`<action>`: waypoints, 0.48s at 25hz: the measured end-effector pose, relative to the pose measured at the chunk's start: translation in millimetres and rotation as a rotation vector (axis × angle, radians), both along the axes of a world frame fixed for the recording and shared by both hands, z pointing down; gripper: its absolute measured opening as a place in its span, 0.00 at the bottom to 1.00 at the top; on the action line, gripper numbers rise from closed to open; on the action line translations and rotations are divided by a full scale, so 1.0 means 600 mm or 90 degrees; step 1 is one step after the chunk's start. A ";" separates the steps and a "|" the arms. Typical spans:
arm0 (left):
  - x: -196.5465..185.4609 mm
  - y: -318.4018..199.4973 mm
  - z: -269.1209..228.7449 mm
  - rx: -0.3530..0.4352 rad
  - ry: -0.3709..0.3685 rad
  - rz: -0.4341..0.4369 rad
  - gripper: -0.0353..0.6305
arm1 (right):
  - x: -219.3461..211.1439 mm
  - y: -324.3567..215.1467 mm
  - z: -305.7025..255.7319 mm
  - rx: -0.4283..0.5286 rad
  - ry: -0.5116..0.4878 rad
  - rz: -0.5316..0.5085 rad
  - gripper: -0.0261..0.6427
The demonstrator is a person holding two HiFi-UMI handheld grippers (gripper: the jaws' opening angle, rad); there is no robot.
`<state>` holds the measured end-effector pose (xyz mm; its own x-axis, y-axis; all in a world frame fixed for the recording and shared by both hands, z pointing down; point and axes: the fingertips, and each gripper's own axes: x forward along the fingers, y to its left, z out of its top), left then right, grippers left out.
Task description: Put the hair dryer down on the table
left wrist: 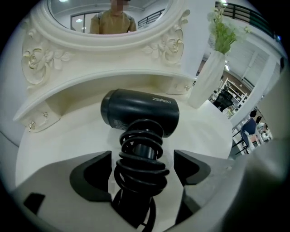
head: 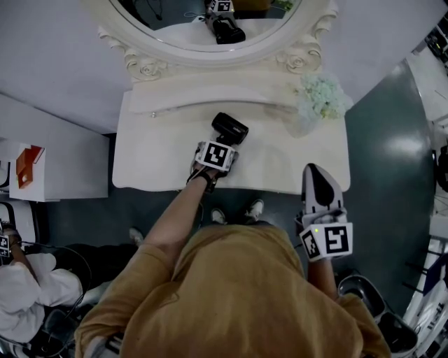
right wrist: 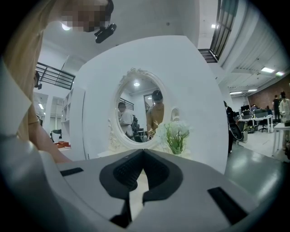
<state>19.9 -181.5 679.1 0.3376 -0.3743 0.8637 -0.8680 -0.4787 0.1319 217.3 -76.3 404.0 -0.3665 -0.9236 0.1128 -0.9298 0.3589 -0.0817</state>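
left gripper view: black cord-wrapped hair dryer loose between parted left tongs; right tongs closed, empty

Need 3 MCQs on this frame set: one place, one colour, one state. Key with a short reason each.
1. Where is the hair dryer?
A. On the floor
B. Lying on the white table, in front of the mirror
C. Hanging from a wall hook

2. What colour is the hair dryer?
A. Black
B. Pink
C. White

3. How do the jaws of the left tool stand?
A. Shut, with nothing between them
B. Apart, with the dryer's cord-wrapped handle between them
C. Clamped on a vase

Key:
1 B: the head view shows it lying on the tabletop below the mirror.
2 A: its body, handle and coiled cord are all black.
3 B: the left gripper view shows both jaws wide on either side of the handle.
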 end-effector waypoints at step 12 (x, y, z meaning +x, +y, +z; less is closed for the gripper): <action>-0.039 -0.015 -0.069 0.100 0.029 -0.045 0.68 | -0.044 -0.014 0.001 0.003 -0.005 -0.034 0.04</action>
